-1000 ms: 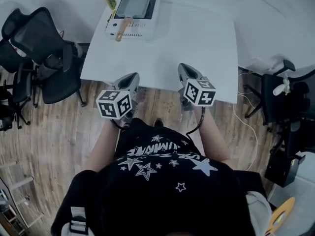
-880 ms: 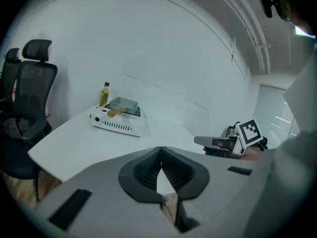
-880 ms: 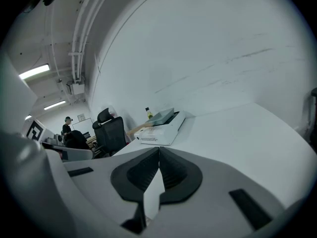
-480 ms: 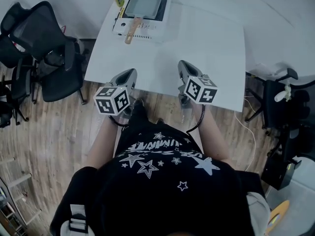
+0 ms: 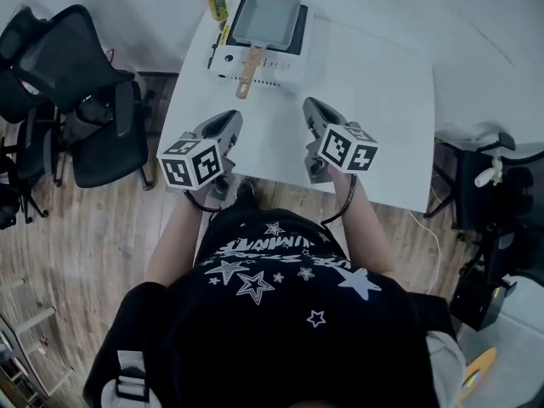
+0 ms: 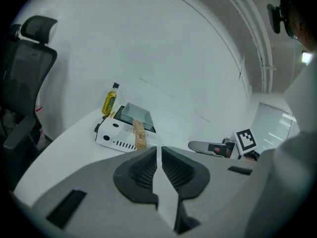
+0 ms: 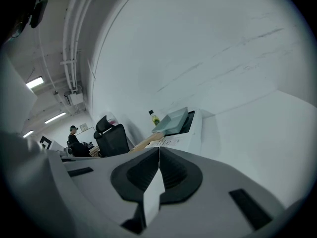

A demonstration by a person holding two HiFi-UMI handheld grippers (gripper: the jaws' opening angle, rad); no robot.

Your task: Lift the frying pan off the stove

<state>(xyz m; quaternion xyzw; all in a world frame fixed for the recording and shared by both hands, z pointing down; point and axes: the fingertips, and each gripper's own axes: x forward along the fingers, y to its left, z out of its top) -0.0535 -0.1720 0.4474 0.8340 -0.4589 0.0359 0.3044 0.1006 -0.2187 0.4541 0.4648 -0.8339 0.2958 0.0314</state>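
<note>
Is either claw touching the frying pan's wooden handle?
No, the left claw and right claw hang shut over the table, short of the frying pan on the stove.

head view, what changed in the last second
Both the left gripper and right gripper advanced from the near edge of the table out over it, toward the stove. Nothing was grasped: both stay shut and empty. The frying pan still sits on the stove.
</note>
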